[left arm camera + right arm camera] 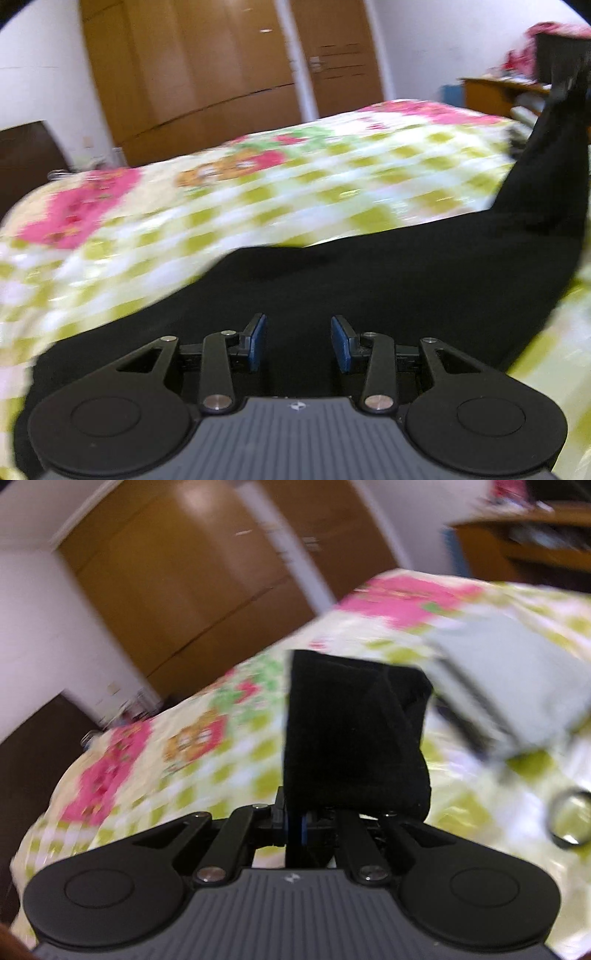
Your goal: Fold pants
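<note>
Left gripper (299, 341): fingers apart, holding nothing, low over the black pants (369, 273).
Right gripper (295, 825): fingers clamped on a pants edge, cloth lifted.
Pants: spread on the checked bedspread (258, 192).

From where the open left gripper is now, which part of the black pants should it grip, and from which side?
The left gripper is open just above the black pants, while the right gripper already pinches one end. I would probably take the near left edge of the cloth on the bedspread, coming low from the camera side: there the fabric lies flat and thin enough for the jaws.
</note>
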The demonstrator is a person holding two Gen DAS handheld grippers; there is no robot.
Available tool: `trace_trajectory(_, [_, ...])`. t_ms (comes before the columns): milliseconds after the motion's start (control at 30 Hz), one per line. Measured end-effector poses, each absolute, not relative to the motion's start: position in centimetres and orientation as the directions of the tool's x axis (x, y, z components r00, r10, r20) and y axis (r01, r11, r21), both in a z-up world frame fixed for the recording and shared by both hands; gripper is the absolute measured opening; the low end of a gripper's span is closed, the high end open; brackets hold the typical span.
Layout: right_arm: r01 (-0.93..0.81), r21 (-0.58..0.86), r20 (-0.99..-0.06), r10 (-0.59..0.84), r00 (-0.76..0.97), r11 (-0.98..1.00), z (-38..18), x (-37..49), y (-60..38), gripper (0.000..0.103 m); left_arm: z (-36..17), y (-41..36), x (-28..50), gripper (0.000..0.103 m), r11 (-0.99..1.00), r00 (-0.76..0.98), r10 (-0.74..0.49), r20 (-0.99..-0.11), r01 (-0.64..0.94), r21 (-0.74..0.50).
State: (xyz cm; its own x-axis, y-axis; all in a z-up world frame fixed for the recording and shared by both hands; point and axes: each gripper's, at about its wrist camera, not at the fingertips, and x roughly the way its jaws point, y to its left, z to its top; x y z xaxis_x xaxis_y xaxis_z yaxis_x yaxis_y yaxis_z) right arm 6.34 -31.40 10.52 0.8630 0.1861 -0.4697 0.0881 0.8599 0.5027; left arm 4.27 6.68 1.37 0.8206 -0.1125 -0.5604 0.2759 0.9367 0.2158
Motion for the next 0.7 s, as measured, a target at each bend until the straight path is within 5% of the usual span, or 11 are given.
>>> trace_trajectory(367, [-0.331,0.355,-0.509,0.478,0.716,0.874,12.9,14.5,-7.7,0.006,-1.7,19.9,2.9,0.051,0.969,0.816,0.161,-0.555,-0.024,0.246])
trace_trajectory(700, [-0.651,0.152,-0.658,0.567,0.495,0.744,5.9,12.5,13.3,0.006,-4.8,22.8,1.9,0.048,0.996,0.817,0.089,-0.57,-0.057,0.074])
